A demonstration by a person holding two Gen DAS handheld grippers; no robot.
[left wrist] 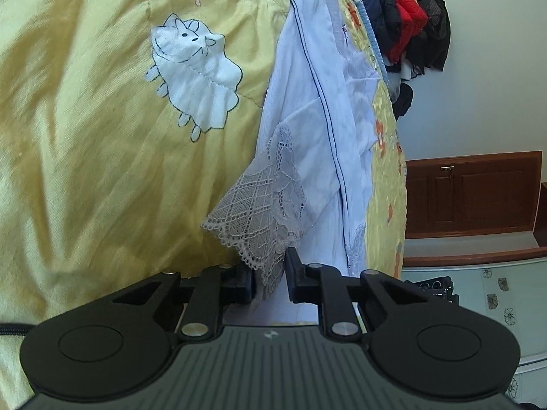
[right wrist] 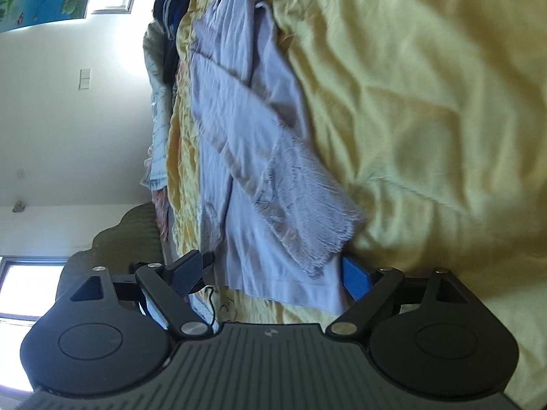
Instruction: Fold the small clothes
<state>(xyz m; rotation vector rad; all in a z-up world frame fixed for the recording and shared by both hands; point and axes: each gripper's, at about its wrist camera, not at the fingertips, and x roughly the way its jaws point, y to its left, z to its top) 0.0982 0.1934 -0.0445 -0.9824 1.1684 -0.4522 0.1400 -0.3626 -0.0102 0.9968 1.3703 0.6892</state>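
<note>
A pale lilac small garment [left wrist: 307, 109] with a thin dark seam line and lace cuffs lies on a yellow quilt [left wrist: 85, 153]. My left gripper [left wrist: 271, 278] is shut on the grey lace cuff [left wrist: 256, 212], whose bunched edge sits pinched between the black fingers. In the right wrist view the same garment [right wrist: 232, 130] stretches away from me. The right gripper [right wrist: 273, 273] is open wide, its blue pads [right wrist: 355, 280] standing either side of the garment's hem and the other lace cuff [right wrist: 301, 212] without pressing on them.
The quilt shows a white sheep print [left wrist: 195, 71] and covers most of both views. A heap of dark and red clothes [left wrist: 403, 27] hangs at the far end. A brown wooden cabinet [left wrist: 471, 194] and a headboard [right wrist: 133, 235] border the bed.
</note>
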